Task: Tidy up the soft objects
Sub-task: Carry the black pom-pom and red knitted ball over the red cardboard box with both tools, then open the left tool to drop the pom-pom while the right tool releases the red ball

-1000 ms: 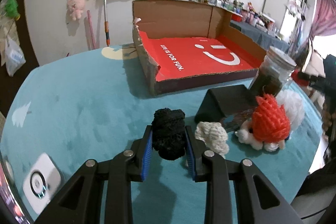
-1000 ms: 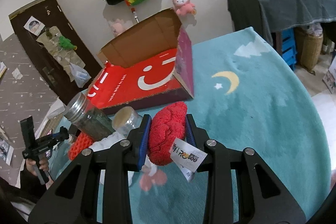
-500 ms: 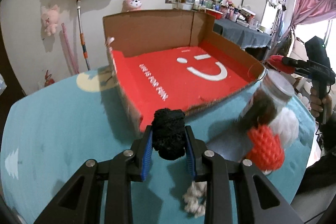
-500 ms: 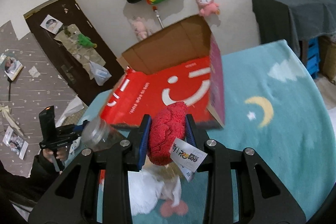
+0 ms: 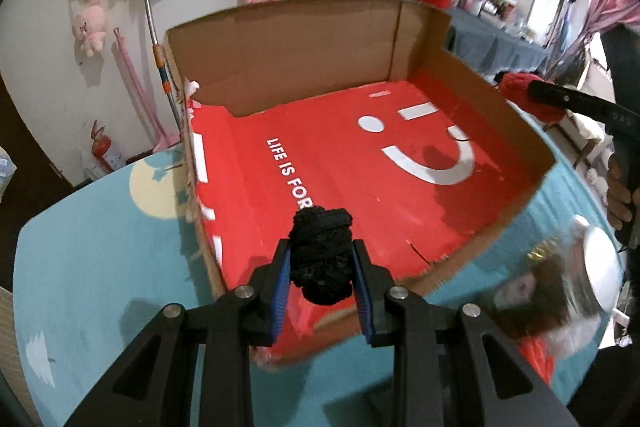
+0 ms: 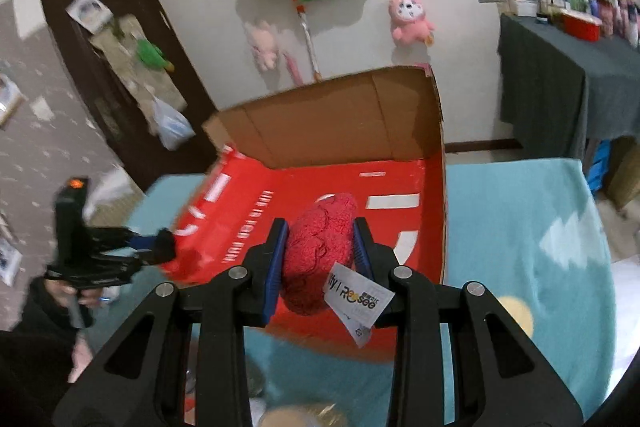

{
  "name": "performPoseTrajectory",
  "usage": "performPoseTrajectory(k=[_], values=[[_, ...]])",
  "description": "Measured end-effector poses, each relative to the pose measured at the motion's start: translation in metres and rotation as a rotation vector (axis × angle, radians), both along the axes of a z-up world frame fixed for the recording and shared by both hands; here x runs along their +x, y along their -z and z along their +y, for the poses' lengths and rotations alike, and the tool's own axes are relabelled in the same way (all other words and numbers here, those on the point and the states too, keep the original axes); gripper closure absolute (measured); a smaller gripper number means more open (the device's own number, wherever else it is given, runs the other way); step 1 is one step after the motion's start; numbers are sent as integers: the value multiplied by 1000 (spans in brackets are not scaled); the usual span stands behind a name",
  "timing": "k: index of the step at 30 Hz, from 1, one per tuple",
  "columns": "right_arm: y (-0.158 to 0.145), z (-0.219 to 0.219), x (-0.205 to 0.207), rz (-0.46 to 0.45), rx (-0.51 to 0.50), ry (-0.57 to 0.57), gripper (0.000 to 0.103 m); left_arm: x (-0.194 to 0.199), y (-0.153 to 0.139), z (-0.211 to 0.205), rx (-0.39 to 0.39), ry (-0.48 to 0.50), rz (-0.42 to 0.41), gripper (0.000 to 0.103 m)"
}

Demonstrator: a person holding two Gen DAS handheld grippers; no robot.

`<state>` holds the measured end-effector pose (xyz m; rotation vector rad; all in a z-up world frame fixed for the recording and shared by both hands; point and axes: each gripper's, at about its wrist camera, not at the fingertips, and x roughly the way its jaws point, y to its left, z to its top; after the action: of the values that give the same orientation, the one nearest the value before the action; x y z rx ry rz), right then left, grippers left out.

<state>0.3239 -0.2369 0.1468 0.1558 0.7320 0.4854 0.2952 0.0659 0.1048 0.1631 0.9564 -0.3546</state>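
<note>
The left gripper (image 5: 322,267) is pinching a black yarn ball (image 5: 322,259), the right gripper (image 6: 318,259) a red plush toy (image 6: 316,255); both are looking light and squashy, best gripped mid-body, above the cardboard box (image 5: 280,59).

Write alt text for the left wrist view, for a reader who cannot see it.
The left tongs grip a black woolly toy above the near edge of an open cardboard box with a red smiley-face floor. The box sits on a teal rug.

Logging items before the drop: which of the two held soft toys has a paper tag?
The red plush in the right tongs: a white printed tag hangs from it. The black plush in the left tongs shows none.
</note>
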Motion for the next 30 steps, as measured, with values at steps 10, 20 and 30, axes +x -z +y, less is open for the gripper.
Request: performPoseTrajectory(k=[10,20,30], values=[[30,48,71,106,-312,-10,72,54,26,-22,136,-24,93,72],[77,66,103,227,-521,19,72,79,36,-20,180,-70,124,71],[84,64,102,236,-580,1,70,81,45,-23,197,-67,128,69]])
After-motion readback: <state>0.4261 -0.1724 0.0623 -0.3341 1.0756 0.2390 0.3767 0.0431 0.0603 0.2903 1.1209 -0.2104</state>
